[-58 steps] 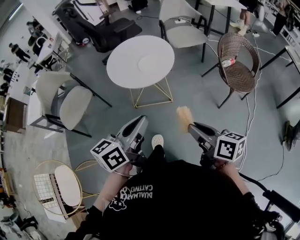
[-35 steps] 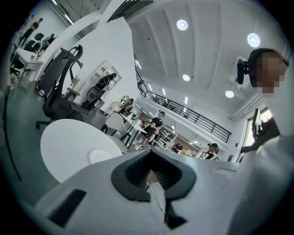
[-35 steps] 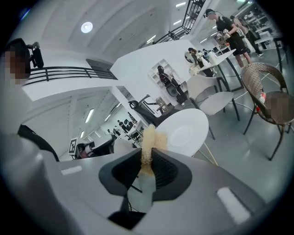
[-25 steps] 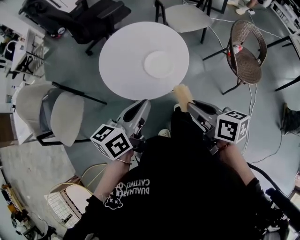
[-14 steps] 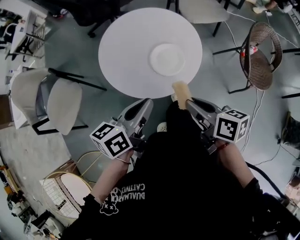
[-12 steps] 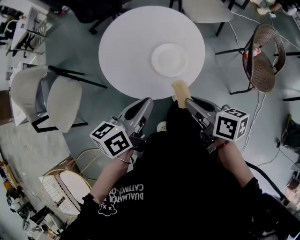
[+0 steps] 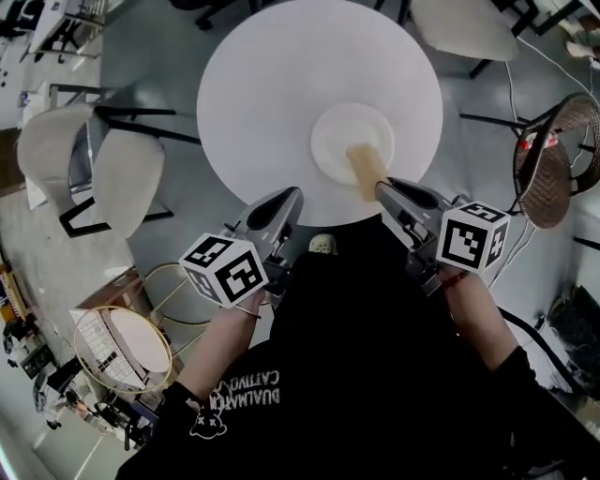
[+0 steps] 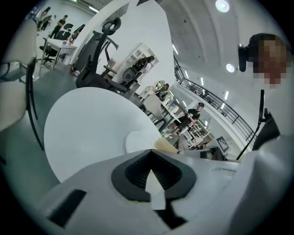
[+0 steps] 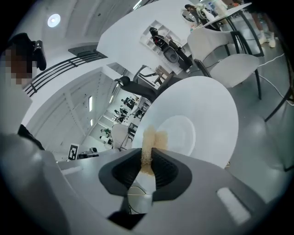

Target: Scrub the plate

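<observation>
A white plate [image 7: 349,139] lies on the round white table [image 7: 253,103], toward its near right part. My right gripper [image 7: 378,187] is shut on a tan sponge [image 7: 363,169], which sticks out ahead of the jaws and overlaps the plate's near edge; whether it touches the plate is unclear. In the right gripper view the sponge [image 9: 150,137] is pinched between the dark pads, with the plate [image 9: 181,134] just beyond. My left gripper [image 7: 290,194] is shut with nothing in it, at the table's near rim, left of the plate. The left gripper view shows its tips [image 8: 149,152] meeting below the plate [image 8: 137,142].
A white chair [image 7: 117,178] stands left of the table and another [image 7: 464,23] behind it at right. A wicker chair [image 7: 561,155] with a bottle [image 7: 534,142] on it is at the far right. A wire stool [image 7: 122,347] sits at lower left.
The table and plate have come much closer. Both grippers have moved forward to the table's near edge, and the sponge now reaches over the plate.
</observation>
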The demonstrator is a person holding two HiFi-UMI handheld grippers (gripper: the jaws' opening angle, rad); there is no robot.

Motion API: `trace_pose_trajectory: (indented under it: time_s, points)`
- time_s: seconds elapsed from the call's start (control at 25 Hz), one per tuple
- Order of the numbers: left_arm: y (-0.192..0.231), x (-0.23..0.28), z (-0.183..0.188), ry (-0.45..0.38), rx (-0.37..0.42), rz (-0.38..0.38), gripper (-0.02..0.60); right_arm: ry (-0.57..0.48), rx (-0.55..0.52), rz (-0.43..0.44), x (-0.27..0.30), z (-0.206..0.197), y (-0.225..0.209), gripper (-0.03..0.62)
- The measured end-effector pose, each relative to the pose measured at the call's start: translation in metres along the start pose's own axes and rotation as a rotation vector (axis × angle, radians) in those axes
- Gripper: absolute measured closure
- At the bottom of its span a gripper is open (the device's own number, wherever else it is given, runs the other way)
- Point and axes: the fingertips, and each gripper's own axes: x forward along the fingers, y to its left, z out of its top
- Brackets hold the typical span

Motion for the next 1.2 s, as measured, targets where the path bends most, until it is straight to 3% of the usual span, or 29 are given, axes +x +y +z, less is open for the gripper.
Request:
trace_pose_trajectory:
  time_s: [0.16, 0.24, 0.28, 0.4, 0.52, 0.76, 0.92, 1.2]
  points:
    - [0.03, 0.031, 0.01, 0.054, 0.016, 0.143, 0.583, 0.017, -0.023, 0.046, 0.011, 0.045, -0.022, 0.526]
    - [0.038, 0.046, 0.013, 0.091, -0.002, 0.209, 0.499, 0.029, -0.025, 0.064, 0.012, 0.066, -0.032, 0.526]
    - [0.041, 0.053, 0.013, 0.11, 0.0, 0.245, 0.493, 0.035, -0.025, 0.072, 0.012, 0.074, -0.037, 0.526]
    - [0.055, 0.067, 0.01, 0.161, 0.045, 0.362, 0.405, 0.058, -0.024, 0.098, 0.02, 0.088, -0.047, 0.526]
    - [0.064, 0.081, 0.005, 0.214, 0.105, 0.443, 0.379, 0.085, -0.031, 0.122, 0.026, 0.092, -0.052, 0.526]
    - [0.074, 0.1, 0.001, 0.292, 0.187, 0.538, 0.397, 0.117, -0.034, 0.16, 0.031, 0.093, -0.059, 0.526]
    - [0.076, 0.109, 0.007, 0.33, 0.22, 0.557, 0.397, 0.135, -0.035, 0.18, 0.035, 0.099, -0.058, 0.526]
    - [0.079, 0.115, 0.004, 0.336, 0.166, 0.57, 0.403, 0.16, -0.047, 0.207, 0.041, 0.1, -0.056, 0.526]
